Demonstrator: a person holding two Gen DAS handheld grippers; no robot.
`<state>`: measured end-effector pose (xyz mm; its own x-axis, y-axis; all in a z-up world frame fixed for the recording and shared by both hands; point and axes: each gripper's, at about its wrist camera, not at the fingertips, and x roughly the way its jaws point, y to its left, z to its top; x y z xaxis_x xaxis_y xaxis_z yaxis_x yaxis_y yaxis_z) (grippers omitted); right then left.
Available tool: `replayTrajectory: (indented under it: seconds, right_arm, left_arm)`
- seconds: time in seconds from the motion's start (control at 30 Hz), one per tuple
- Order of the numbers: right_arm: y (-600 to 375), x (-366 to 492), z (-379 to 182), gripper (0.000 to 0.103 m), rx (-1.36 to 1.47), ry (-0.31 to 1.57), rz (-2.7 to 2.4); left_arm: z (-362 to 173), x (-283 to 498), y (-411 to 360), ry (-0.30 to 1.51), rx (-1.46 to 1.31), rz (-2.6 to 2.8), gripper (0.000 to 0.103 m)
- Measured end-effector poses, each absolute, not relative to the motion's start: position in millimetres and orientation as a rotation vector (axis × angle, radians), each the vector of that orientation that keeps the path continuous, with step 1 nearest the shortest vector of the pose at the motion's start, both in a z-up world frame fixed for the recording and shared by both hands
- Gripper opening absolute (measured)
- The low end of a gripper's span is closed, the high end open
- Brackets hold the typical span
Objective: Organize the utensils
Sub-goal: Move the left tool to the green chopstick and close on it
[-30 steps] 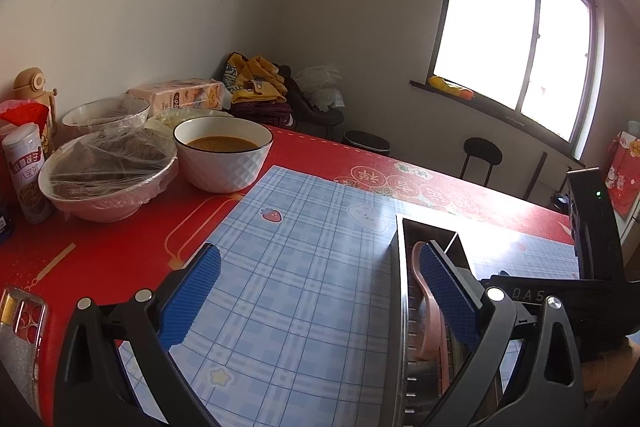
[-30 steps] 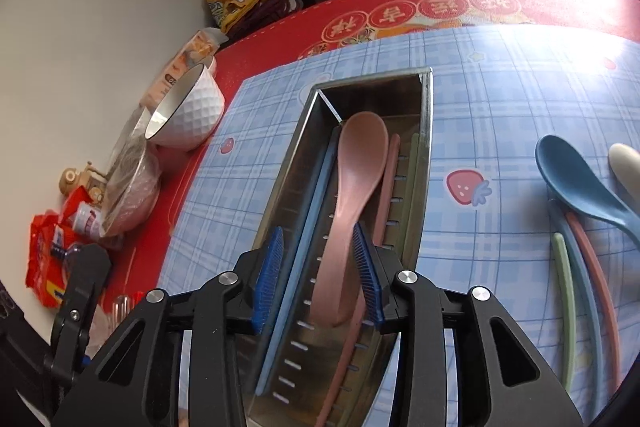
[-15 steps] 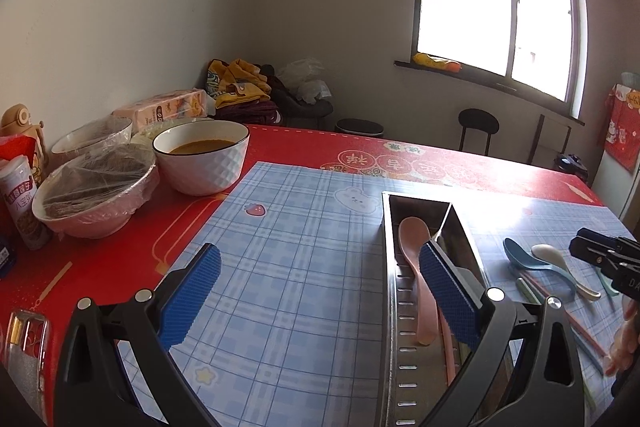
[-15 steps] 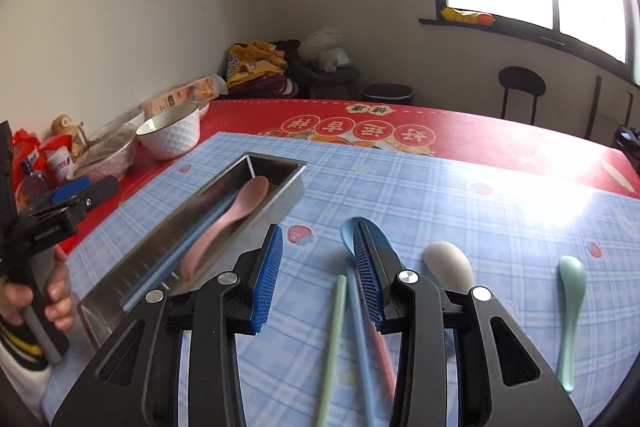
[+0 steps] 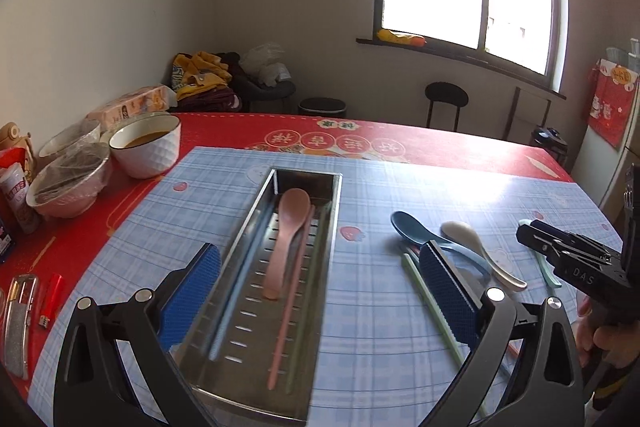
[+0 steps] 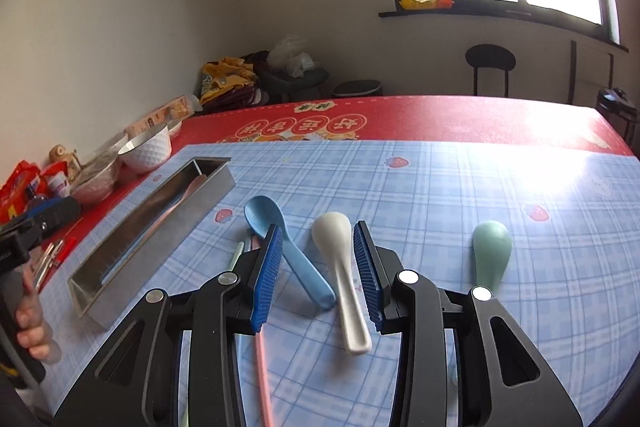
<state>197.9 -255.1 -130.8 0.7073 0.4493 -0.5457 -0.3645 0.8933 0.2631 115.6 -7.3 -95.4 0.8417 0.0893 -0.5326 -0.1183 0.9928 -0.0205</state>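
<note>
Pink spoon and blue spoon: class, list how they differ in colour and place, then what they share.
The pink spoon lies inside the metal tray; the blue spoon lies outside it on the checked mat. One is pale pink, the other darker blue. Both lie flat, unheld, with similar rounded bowls.

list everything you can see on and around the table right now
metal tray: 1, steel, on the blue checked mat
pink spoon: 1, in the tray among chopsticks
blue spoon, white spoon, green spoon: 1 each, on the mat right of the tray
loose chopsticks: count unclear, green and pink, by the blue spoon
white bowl: 1, brown liquid, on the red tablecloth
covered bowls: 2, left edge
left gripper: open
right gripper: open, above the spoons
</note>
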Motion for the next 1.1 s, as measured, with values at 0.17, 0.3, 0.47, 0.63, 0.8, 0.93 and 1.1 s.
replayTrajectory:
  seconds: [0.17, 0.3, 0.47, 0.63, 0.8, 0.93, 1.1]
  right_arm:
    - [-257.1, 199.3, -134.4, 0.041, 0.149, 0.686, 0.373]
    - [-259.8, 192.0, -127.0, 0.043, 0.134, 0.648, 0.360]
    - [-266.5, 191.7, -124.3, 0.044, 0.188, 0.650, 0.386]
    - [-274.2, 194.2, -125.5, 0.044, 0.269, 0.666, 0.392]
    - [-273.4, 194.4, -127.9, 0.044, 0.292, 0.676, 0.401]
    - [-273.9, 194.6, -127.9, 0.044, 0.298, 0.674, 0.396]
    - [-274.4, 195.0, -129.2, 0.044, 0.287, 0.673, 0.374]
  left_arm:
    - [-129.6, 135.3, -60.2, 0.670, 0.028, 0.067, 0.097]
    - [-151.9, 147.8, -78.4, 0.731, 0.078, 0.080, 0.097]
    - [-159.3, 150.4, -88.3, 0.732, 0.135, 0.074, 0.097]
    - [-167.9, 152.0, -92.9, 0.761, 0.157, 0.052, 0.085]
    - [-170.6, 150.5, -95.0, 0.775, 0.154, 0.032, 0.080]
    - [-176.6, 154.8, -98.8, 0.813, 0.164, -0.022, 0.066]
    - [-183.2, 163.5, -87.5, 0.869, 0.085, -0.051, 0.053]
